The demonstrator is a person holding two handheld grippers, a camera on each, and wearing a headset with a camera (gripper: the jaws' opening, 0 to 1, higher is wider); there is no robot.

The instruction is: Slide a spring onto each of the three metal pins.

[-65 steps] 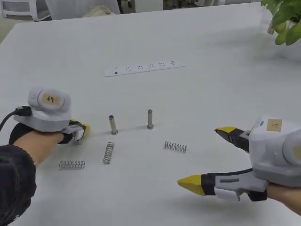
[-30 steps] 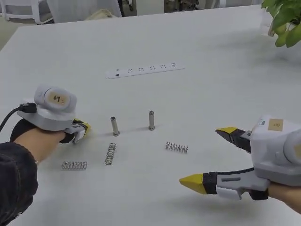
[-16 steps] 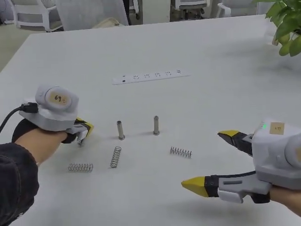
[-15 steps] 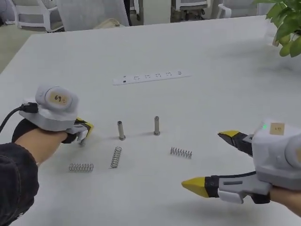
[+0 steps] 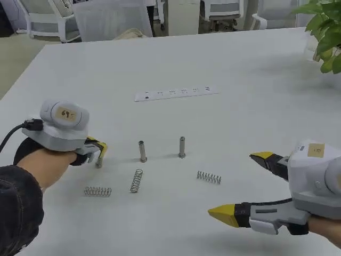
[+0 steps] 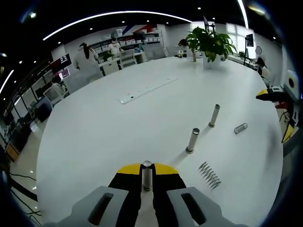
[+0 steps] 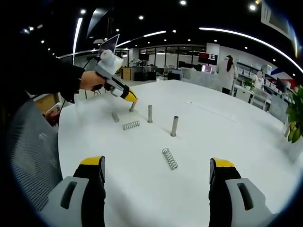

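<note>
- My left gripper (image 5: 99, 150) has its jaws nearly closed on the held pin (image 6: 147, 176). The pin stands upright between the yellow tips, toward the table's (image 5: 240, 64) left edge.
- My right gripper (image 5: 242, 185) hangs over the near right part of the table, its jaws wide apart with nothing in them.
- The middle pin (image 5: 142, 151) and the right pin (image 5: 182, 147) stand upright and bare, mid-table.
- Three springs lie flat nearer the near edge: the left spring (image 5: 97, 191), the middle spring (image 5: 136, 181) and the right spring (image 5: 209, 177), all apart from the pins.
- I judge the springs light, thin-wired and quick to roll or squash. I'd pinch one gently across its coils near one end, leaving the other end's bore free to go over a pin top.
- The pins look stiff, smooth and likely slippery, and tall enough to tip on their small bases, so one is best steadied low on the shaft.
- The left gripper's round sticker (image 5: 65, 113) bears handwritten digits I cannot read surely. The right gripper's label (image 5: 316, 151) is too blurred to read.
- The white power strip (image 5: 176, 93) toward the far edge shows no legible writing.
</note>
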